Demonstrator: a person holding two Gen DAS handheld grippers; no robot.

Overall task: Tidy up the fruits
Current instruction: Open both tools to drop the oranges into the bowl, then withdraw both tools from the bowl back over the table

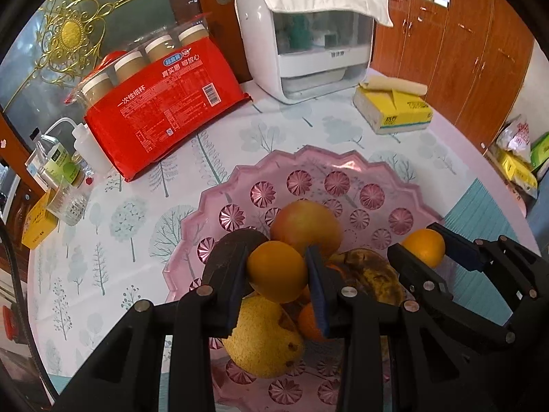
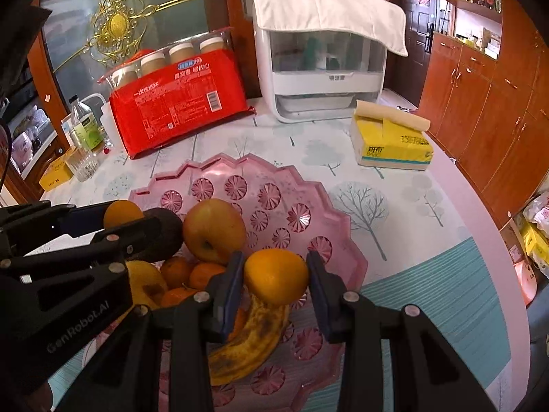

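Left claw (image 1: pixel 276 276): closed on an orange (image 1: pixel 277 271), both blue pads pressed to its sides, held over the pink tray (image 1: pixel 394 175).
Left view, tray: a reddish apple (image 1: pixel 305 228) lies just behind the held orange; a yellow pear (image 1: pixel 262 340) lies below it, near the camera; a spotted banana (image 1: pixel 374 274) lies to the right.
Left view, dark fruit: a dark rounded thing (image 1: pixel 240 237) shows behind the left finger (possibly an avocado; most of it is hidden).
Left view, right claw (image 1: pixel 423 249): reaches in from the right edge, clamped on a second orange (image 1: pixel 425 245) above the tray's right rim.
Left view, bench (image 1: pixel 144 226): covered in a tree-print cloth; a red pack of paper cups (image 1: pixel 164 116) stands at the back left, a white appliance (image 1: pixel 305 34) under a cloth behind the tray, a yellow tissue pack (image 1: pixel 394 110) to the right.
Right view, right claw (image 2: pixel 276 279): grips its orange (image 2: pixel 276 279) between both pads, directly above the banana (image 2: pixel 247 336).
Right view, tray (image 2: pixel 329 199): the apple (image 2: pixel 214 230) sits left of the held orange, with several small oranges (image 2: pixel 192 274) and the pear (image 2: pixel 145 283) piled beside it.
Right view, left claw (image 2: pixel 127 218): comes in from the left, shut on its orange (image 2: pixel 121 213), next to the dark fruit (image 2: pixel 168 230).
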